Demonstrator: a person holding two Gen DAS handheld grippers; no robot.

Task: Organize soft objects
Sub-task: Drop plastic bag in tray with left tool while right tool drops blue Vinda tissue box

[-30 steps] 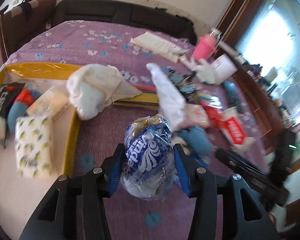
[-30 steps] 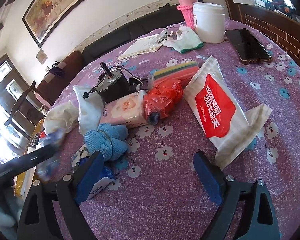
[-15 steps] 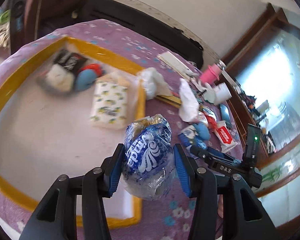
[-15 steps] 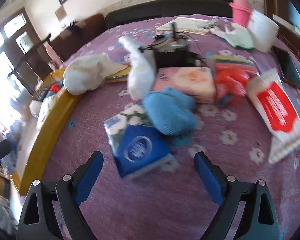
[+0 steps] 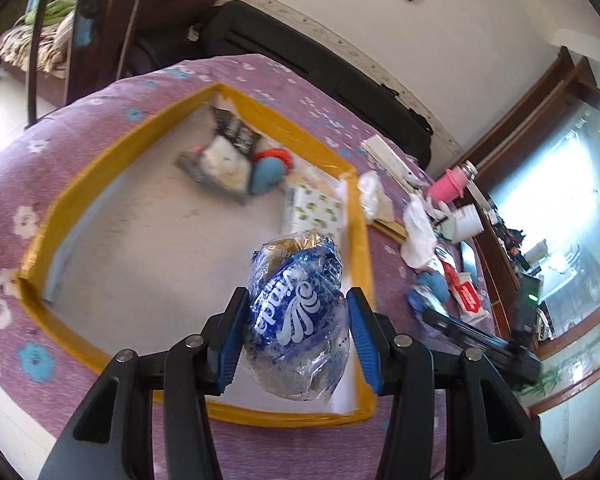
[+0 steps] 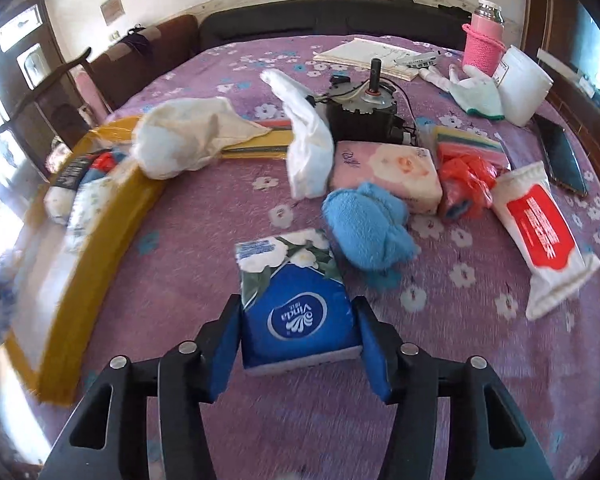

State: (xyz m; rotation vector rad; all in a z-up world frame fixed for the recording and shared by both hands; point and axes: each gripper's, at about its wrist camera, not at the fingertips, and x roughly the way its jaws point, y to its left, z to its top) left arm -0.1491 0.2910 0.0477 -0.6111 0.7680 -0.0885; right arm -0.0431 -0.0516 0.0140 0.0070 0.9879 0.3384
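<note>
The left wrist camera looked steeply down from above onto the yellow-rimmed tray (image 5: 364, 240), which filled the frame's centre. The right wrist camera sat low and close over the purple tablecloth (image 6: 204, 216). Both views shared the tray (image 6: 100, 248) and blue cloth (image 6: 364, 232).

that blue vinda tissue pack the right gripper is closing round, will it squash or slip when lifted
The blue Vinda tissue pack looks soft, so it will probably dent under the right gripper fingers. Its glossy film may be a bit slippery. It is likely light, and its flat block shape should not roll.
</note>
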